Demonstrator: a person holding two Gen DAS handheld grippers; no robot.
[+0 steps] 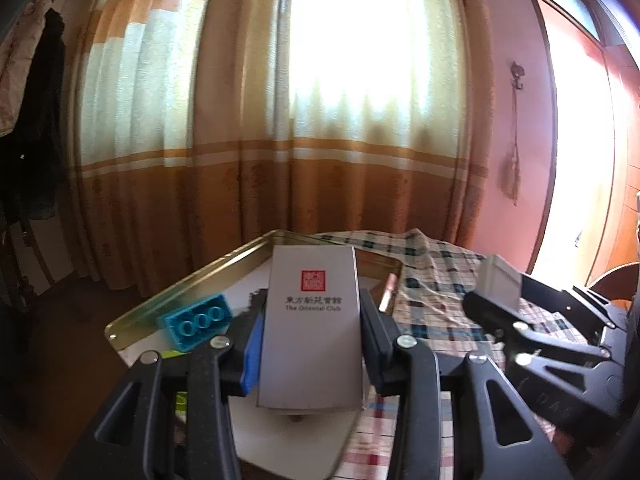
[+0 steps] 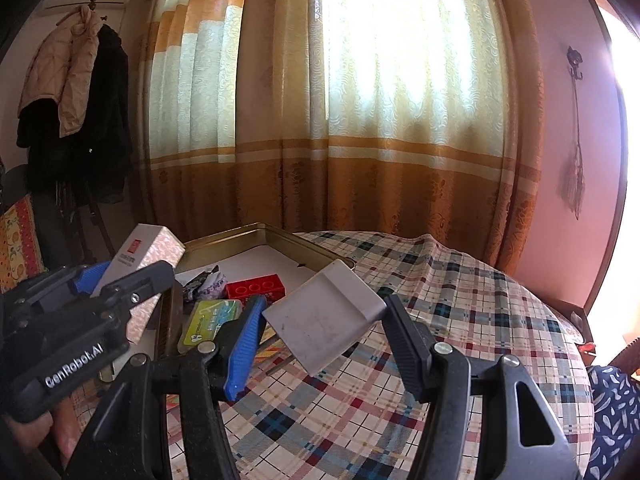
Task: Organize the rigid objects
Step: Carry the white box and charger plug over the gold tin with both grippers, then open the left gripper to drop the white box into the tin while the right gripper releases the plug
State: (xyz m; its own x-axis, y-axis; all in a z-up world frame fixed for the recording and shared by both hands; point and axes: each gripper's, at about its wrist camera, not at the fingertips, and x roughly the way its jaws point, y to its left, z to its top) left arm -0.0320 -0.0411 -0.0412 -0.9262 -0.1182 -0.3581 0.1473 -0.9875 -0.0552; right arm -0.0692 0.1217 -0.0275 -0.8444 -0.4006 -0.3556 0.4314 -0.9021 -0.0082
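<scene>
My left gripper (image 1: 310, 320) is shut on a tall white box (image 1: 312, 328) printed with a red seal and "The Oriental Club", held above the gold metal tray (image 1: 192, 284). The same box (image 2: 140, 272) shows at the left of the right wrist view. My right gripper (image 2: 320, 320) is shut on a plain white box (image 2: 324, 316), tilted, held over the checked tablecloth beside the tray (image 2: 256, 236). In the tray lie a blue brick (image 1: 198, 320), a red brick (image 2: 256, 288), a green tin (image 2: 208, 324) and a crumpled wrapper (image 2: 208, 280).
The checked tablecloth (image 2: 440, 320) covers the table to the right of the tray. A small pinkish tube (image 1: 388, 290) lies at the tray's right edge. Curtains hang behind the table. Coats hang at the far left. The right gripper's body (image 1: 540, 328) shows at the right.
</scene>
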